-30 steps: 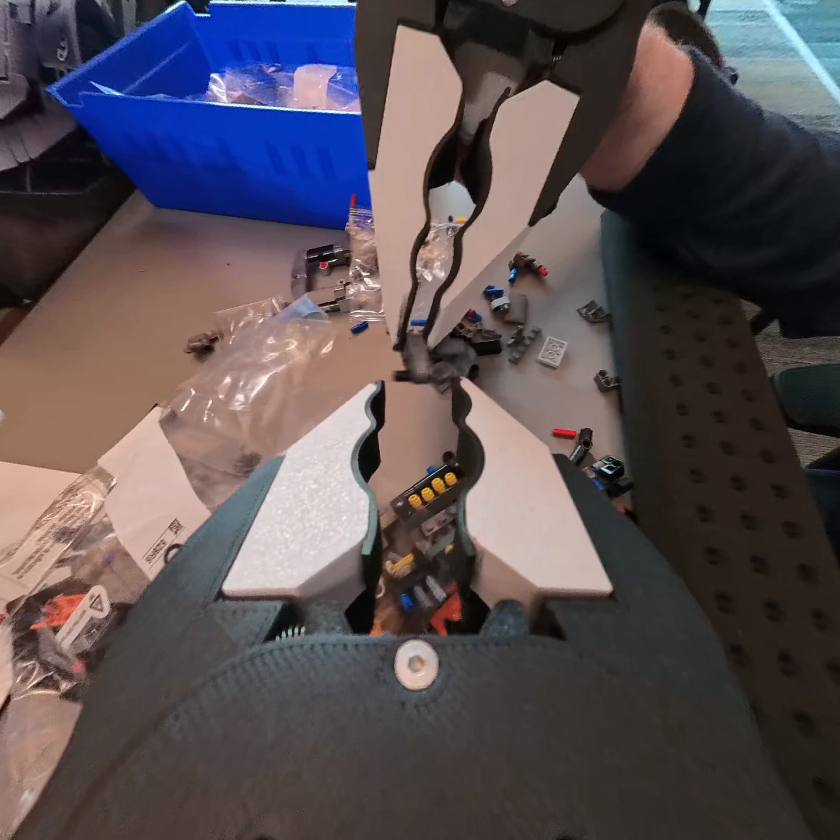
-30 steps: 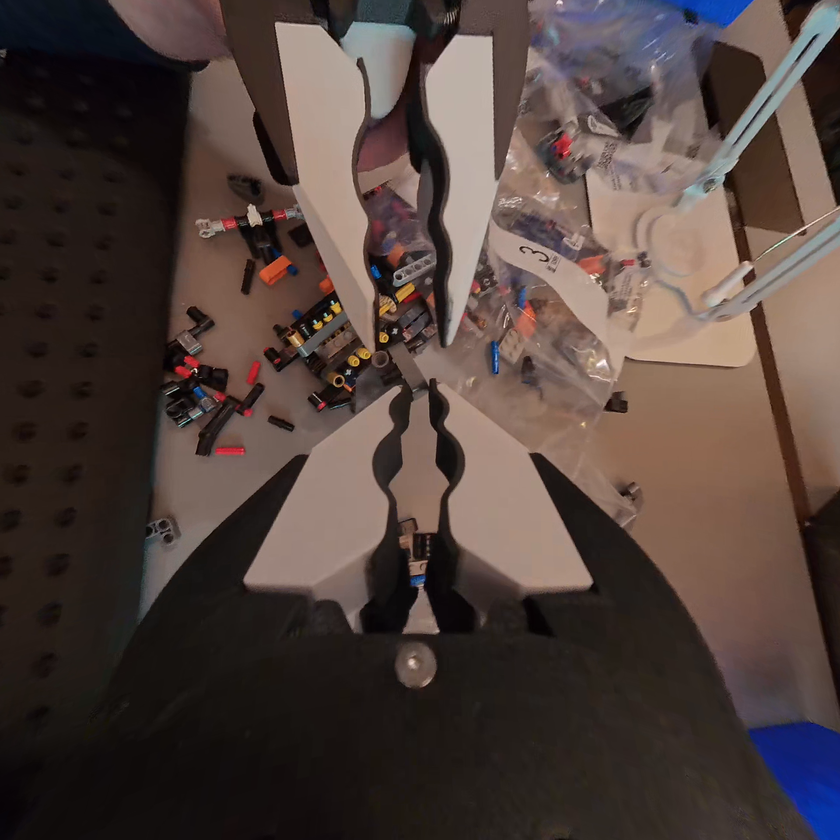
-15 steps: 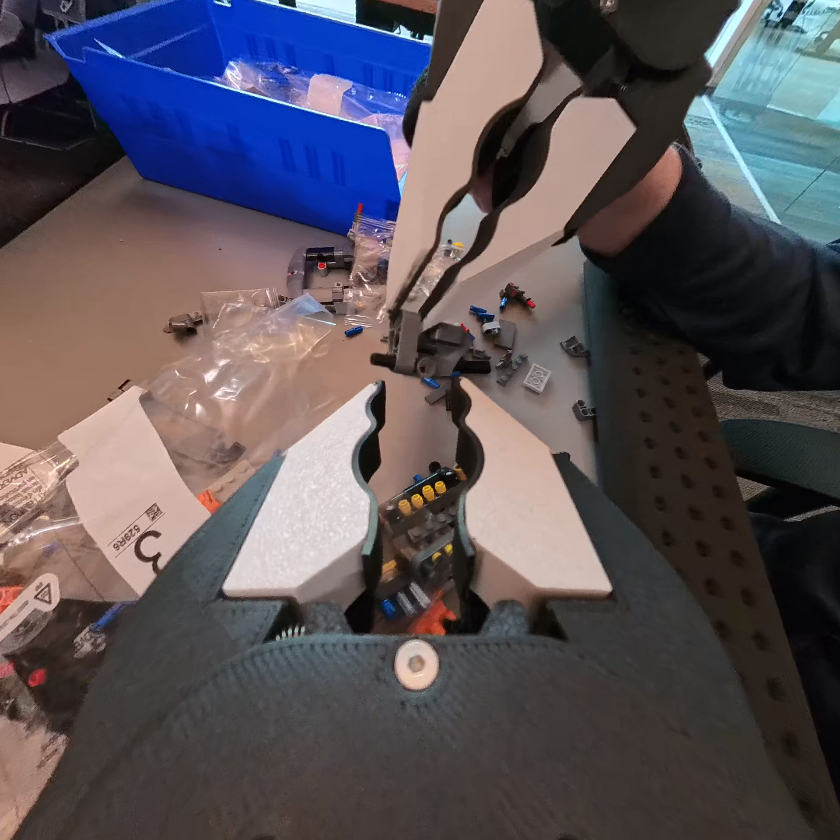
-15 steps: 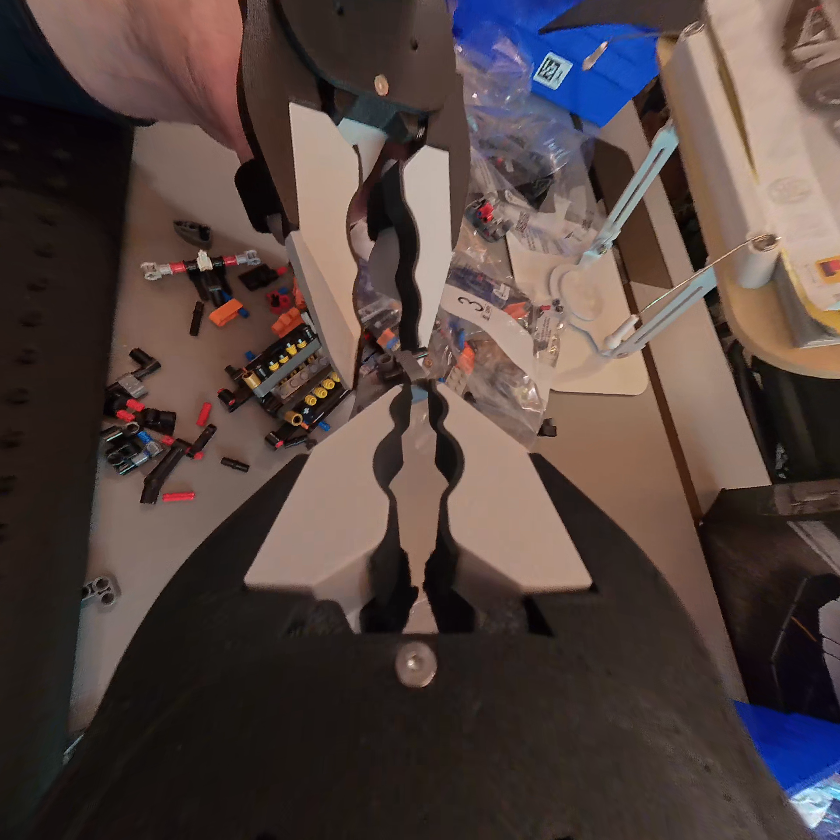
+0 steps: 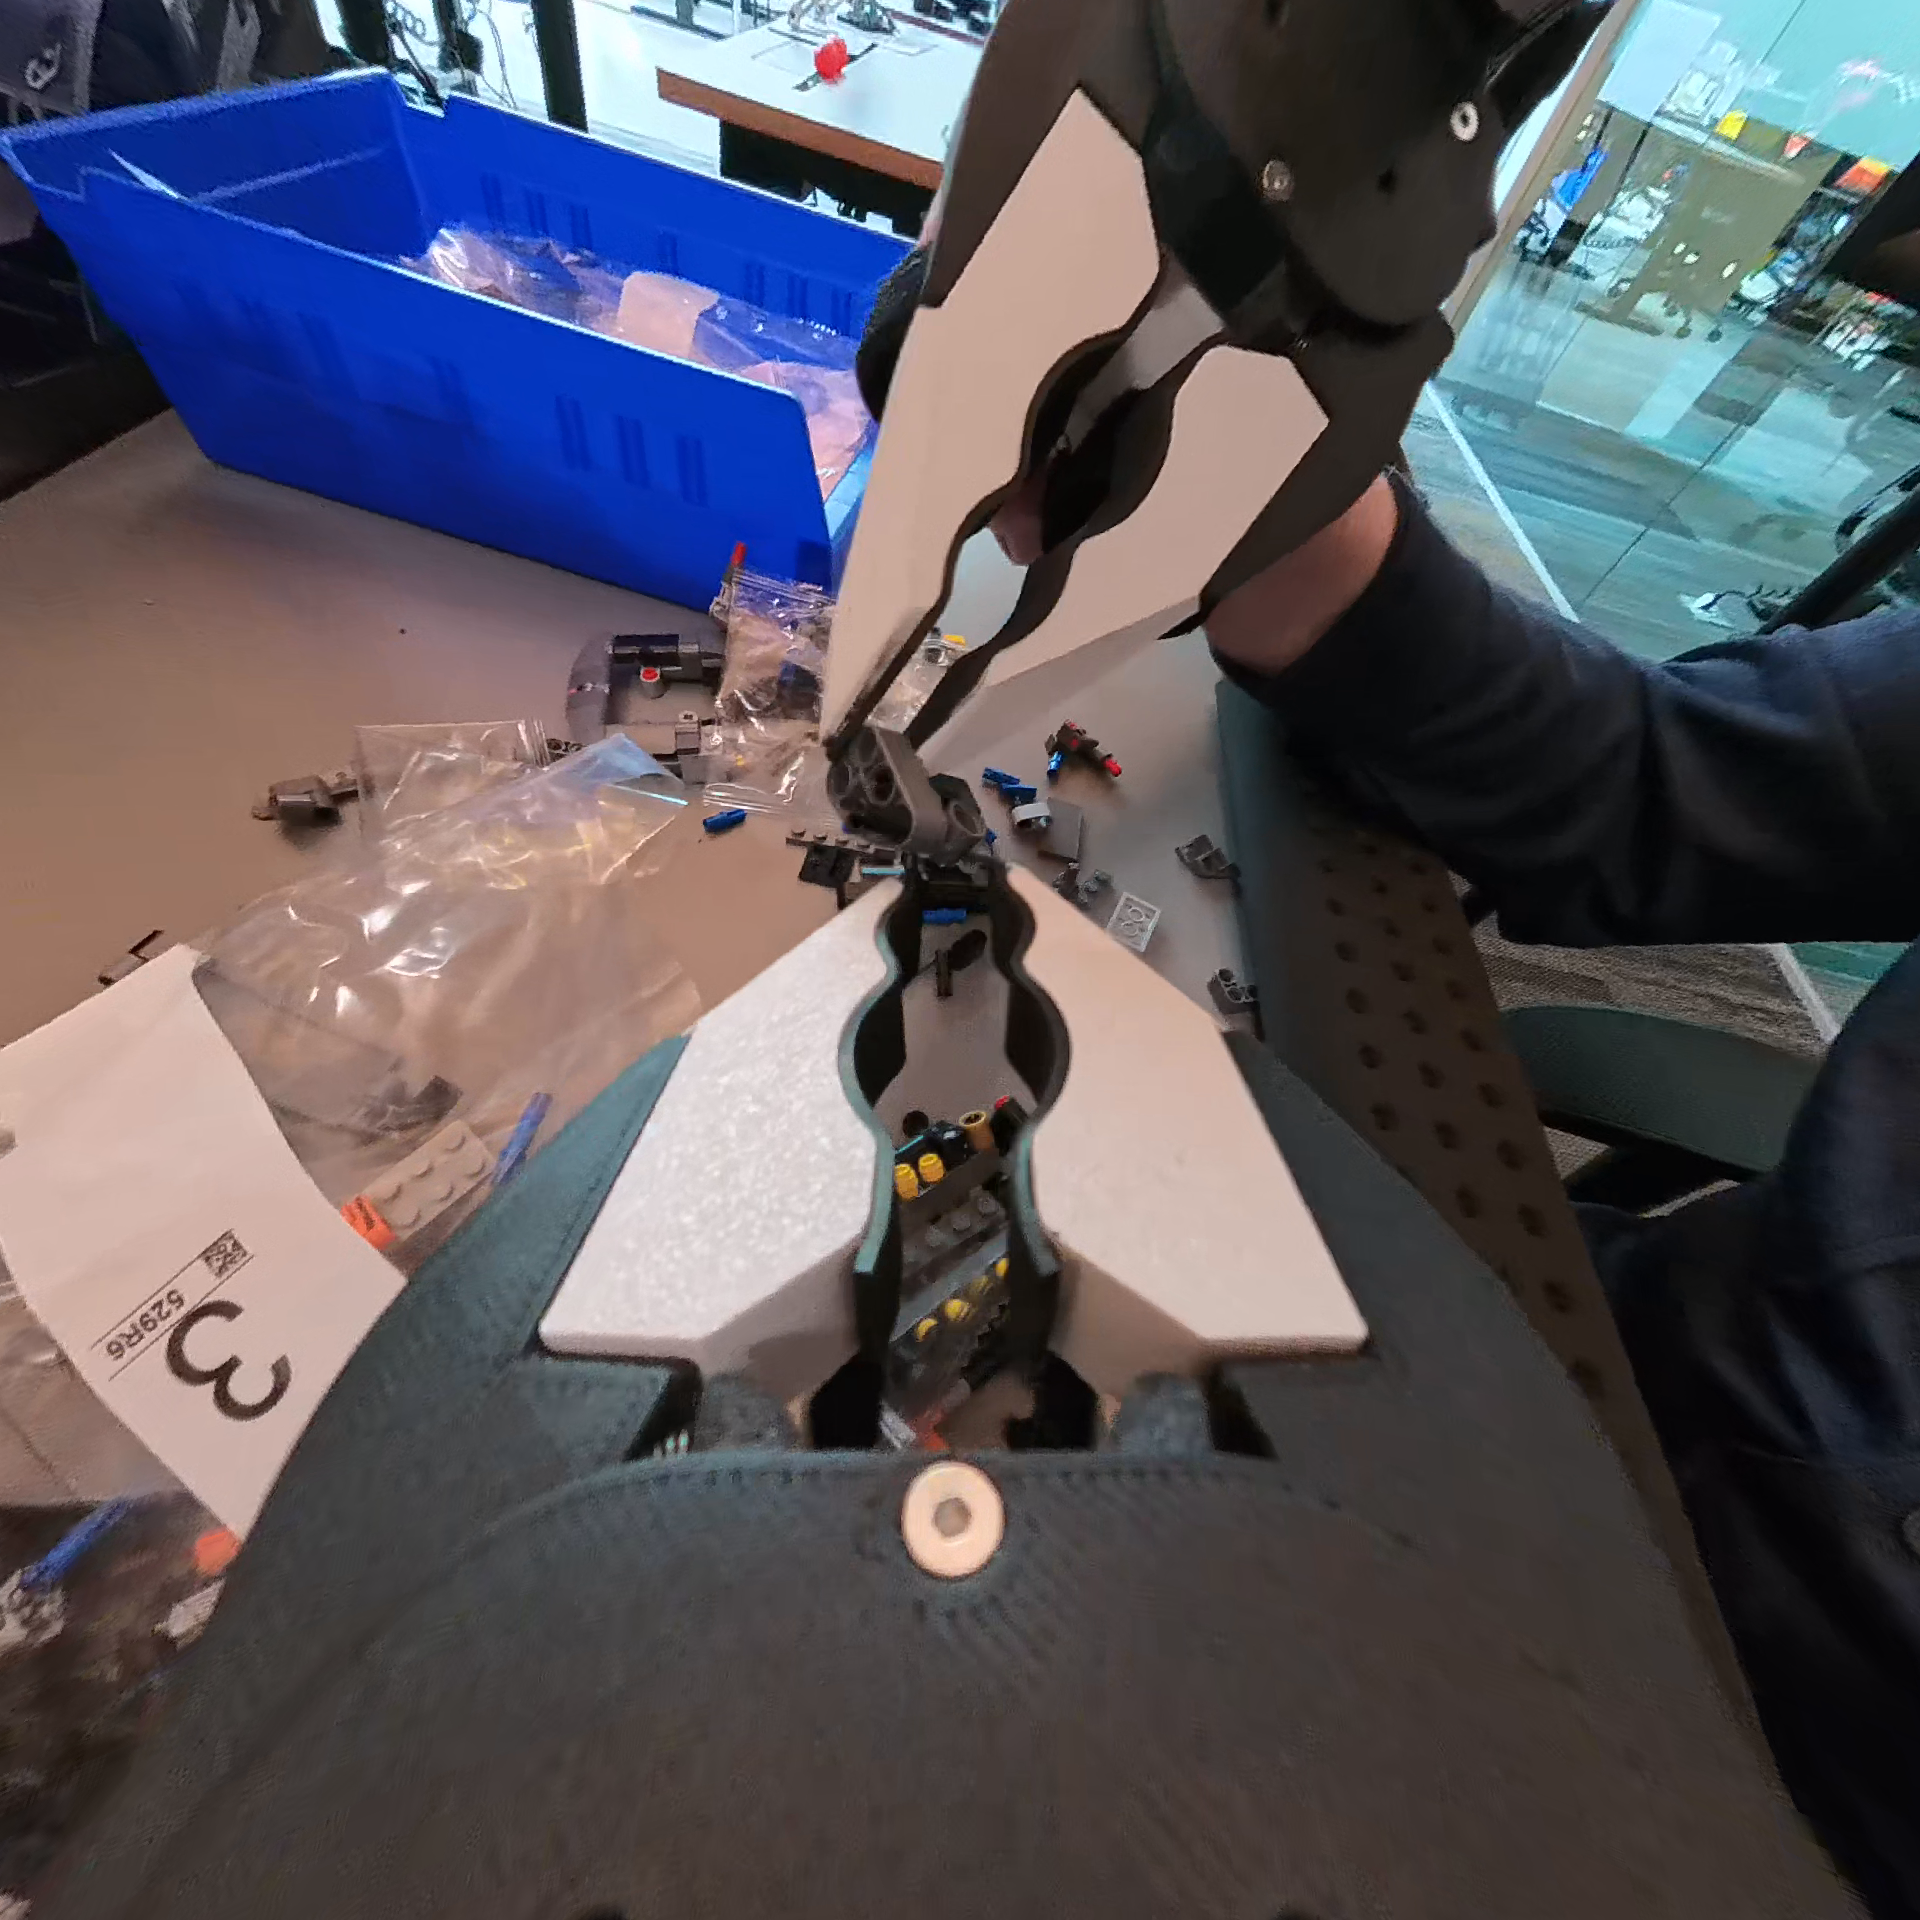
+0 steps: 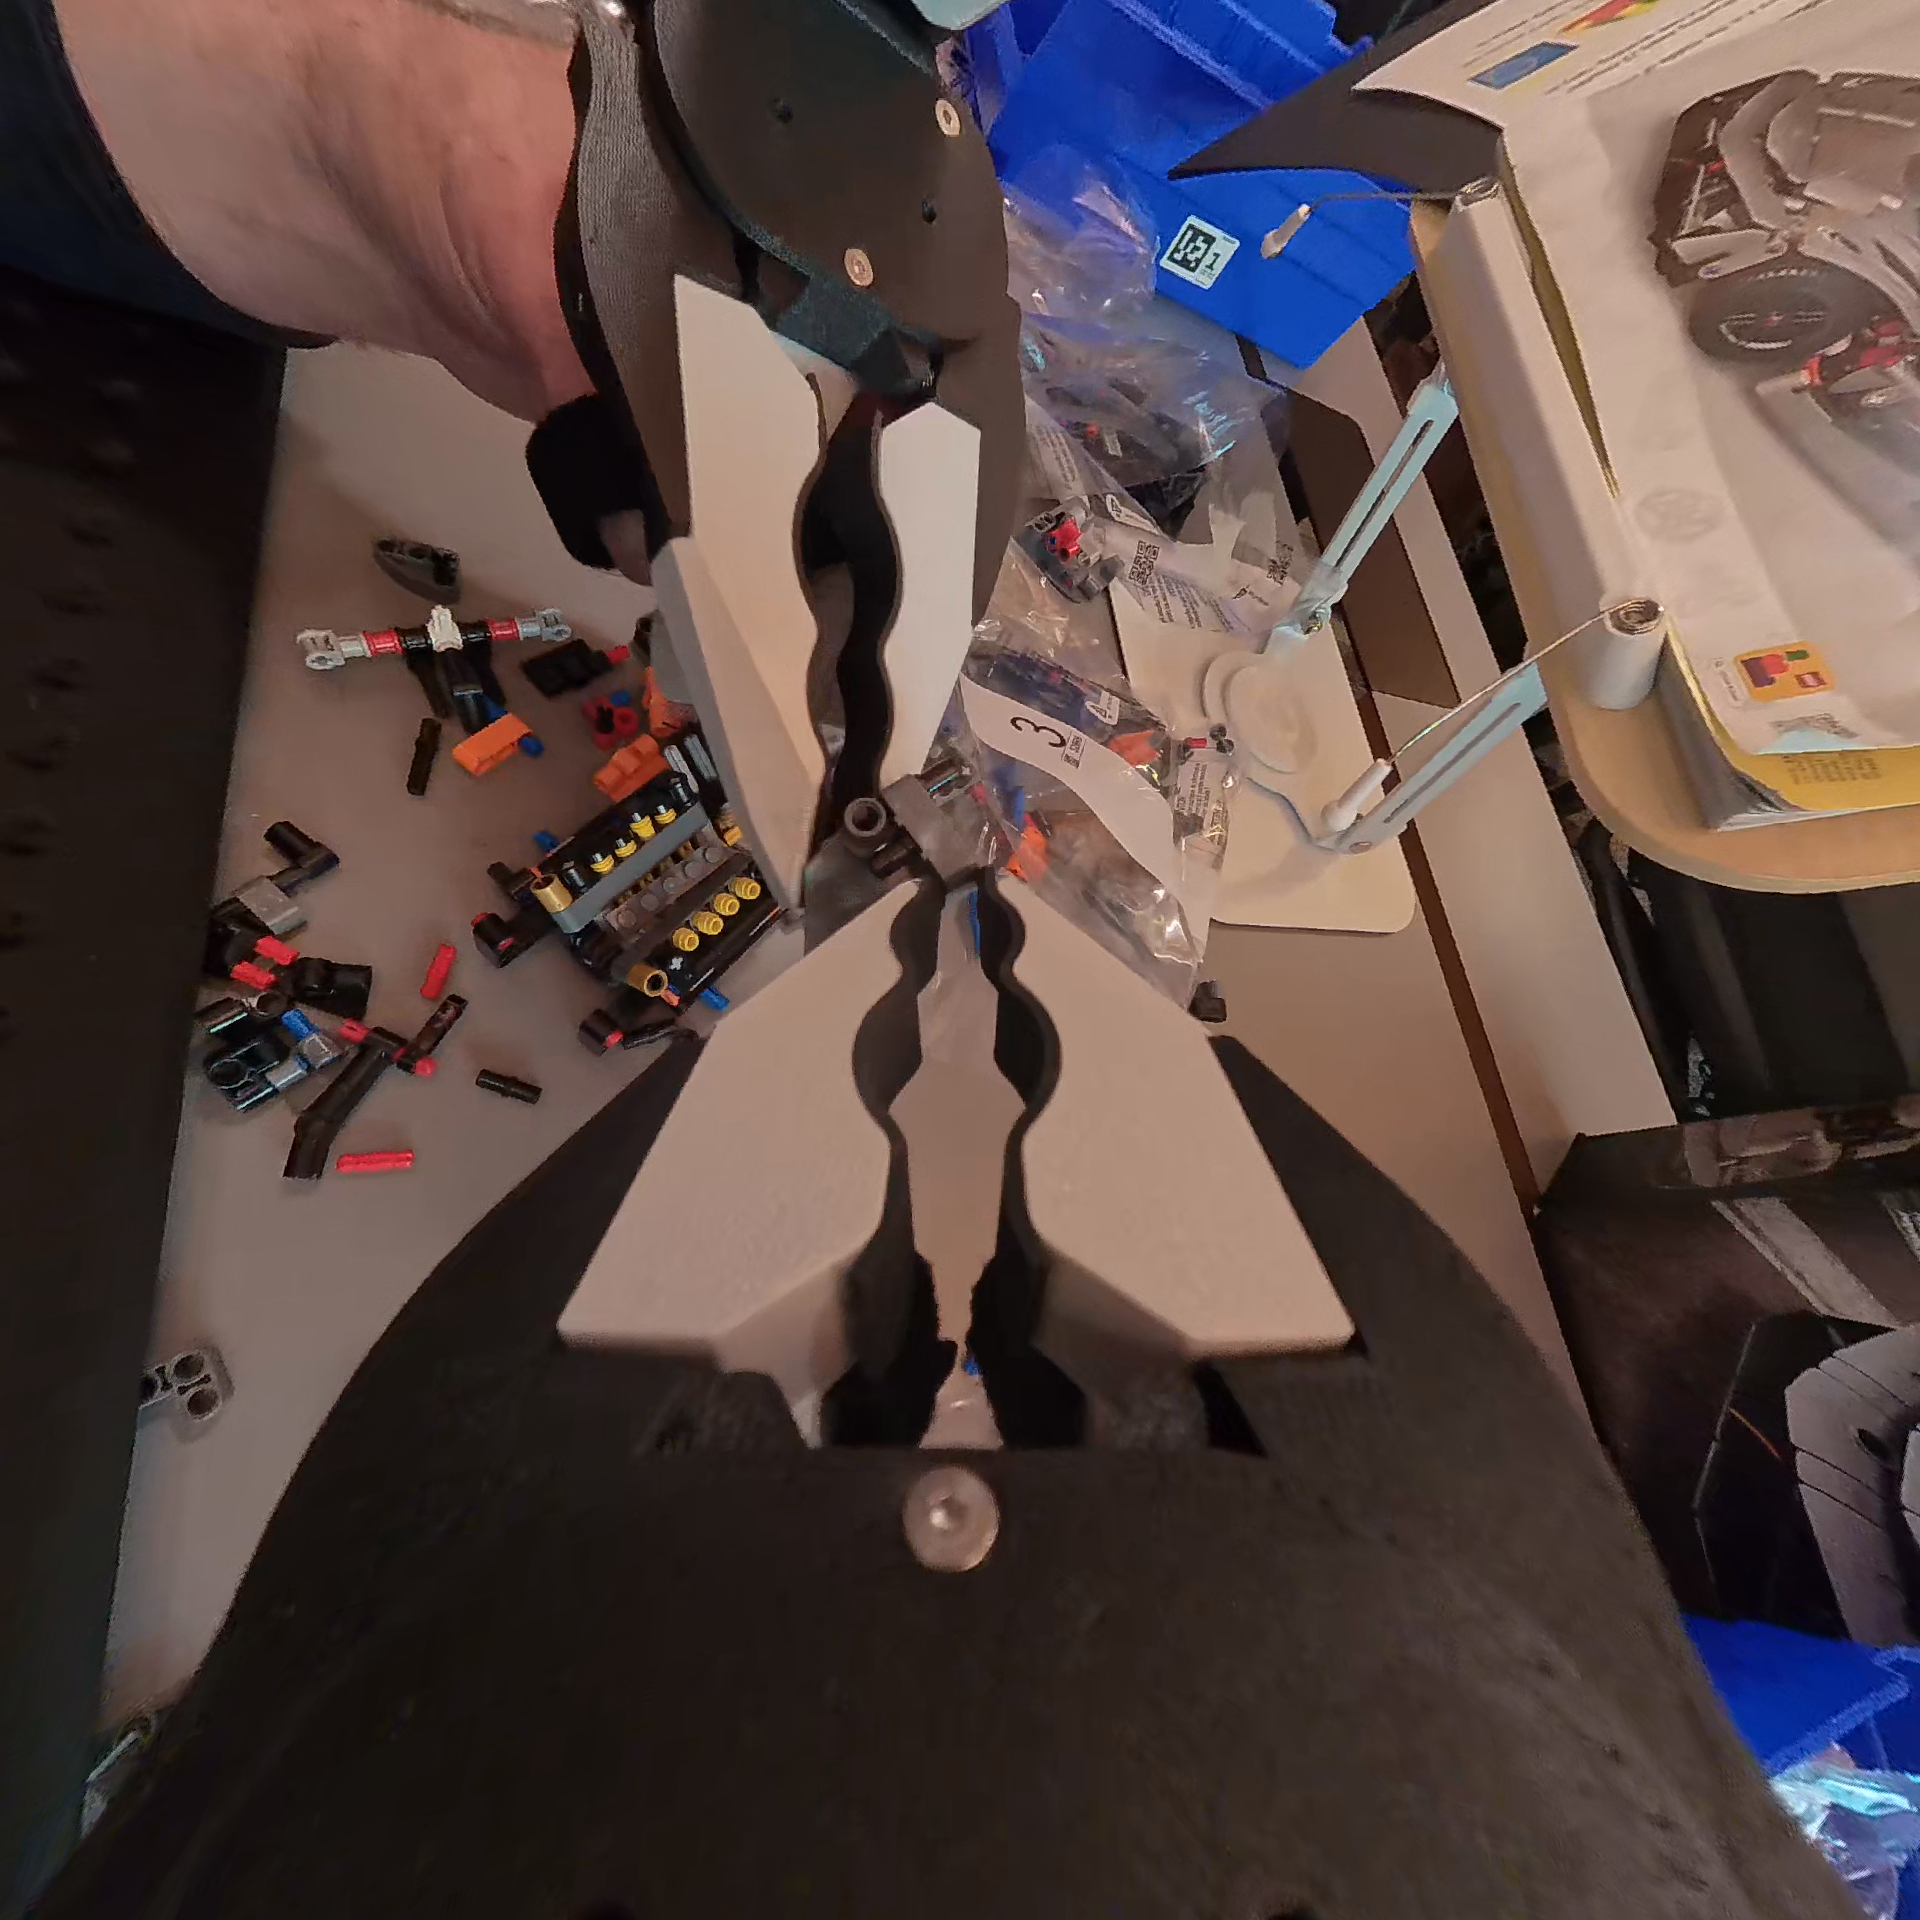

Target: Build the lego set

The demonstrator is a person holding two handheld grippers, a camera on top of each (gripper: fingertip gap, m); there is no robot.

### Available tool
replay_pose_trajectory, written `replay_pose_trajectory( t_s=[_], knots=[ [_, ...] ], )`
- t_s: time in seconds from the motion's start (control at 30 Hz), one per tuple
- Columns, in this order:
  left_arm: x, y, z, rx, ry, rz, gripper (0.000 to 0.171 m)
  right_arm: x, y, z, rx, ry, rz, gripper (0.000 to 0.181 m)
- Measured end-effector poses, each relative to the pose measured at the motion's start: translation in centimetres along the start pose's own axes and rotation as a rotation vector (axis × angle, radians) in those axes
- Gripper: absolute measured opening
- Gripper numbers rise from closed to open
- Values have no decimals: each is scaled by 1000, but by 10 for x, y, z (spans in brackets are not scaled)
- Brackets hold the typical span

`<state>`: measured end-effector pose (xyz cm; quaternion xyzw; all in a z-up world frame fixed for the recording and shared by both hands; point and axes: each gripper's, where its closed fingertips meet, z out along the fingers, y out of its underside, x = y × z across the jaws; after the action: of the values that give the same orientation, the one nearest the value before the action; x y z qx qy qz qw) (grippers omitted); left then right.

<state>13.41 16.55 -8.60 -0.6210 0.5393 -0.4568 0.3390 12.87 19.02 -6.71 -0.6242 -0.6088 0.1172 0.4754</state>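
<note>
A small grey lego piece with round holes and a black part joined to it (image 5: 896, 795) hangs in the air between both grippers. My right gripper (image 6: 951, 883) is shut on its grey end (image 6: 920, 805) and comes in from the top in the left wrist view (image 5: 873, 740). My left gripper (image 5: 945, 881) is shut on the black end; it shows from above in the right wrist view (image 6: 842, 868). The engine block with yellow pins (image 6: 644, 883) lies on the table below, and also shows between my left fingers (image 5: 951, 1195).
A blue bin (image 5: 416, 343) stands at the back. Clear plastic bags of parts (image 5: 436, 935) lie left of the grippers. Loose pins and connectors (image 6: 312, 1039) and an axle assembly (image 6: 436, 639) lie near a perforated chair back (image 5: 1403, 1039). An instruction booklet on a stand (image 6: 1714, 416) sits right.
My right gripper lifted the grey piece off the table and tilted it. My left gripper's fingers drew closer together and closed on its black end.
</note>
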Motion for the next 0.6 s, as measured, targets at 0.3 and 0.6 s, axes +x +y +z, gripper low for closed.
replay_pose_trajectory(
  t_s=[0.3, 0.6],
  knots=[
    [5, -9, -2, 60, 67, -49, 30, 6, -1, 1, -20, 75, -43, 4],
    [-6, -11, -5, 85, 18, -76, 15, 6, -7, 0, -9, 98, -73, 4]
  ],
)
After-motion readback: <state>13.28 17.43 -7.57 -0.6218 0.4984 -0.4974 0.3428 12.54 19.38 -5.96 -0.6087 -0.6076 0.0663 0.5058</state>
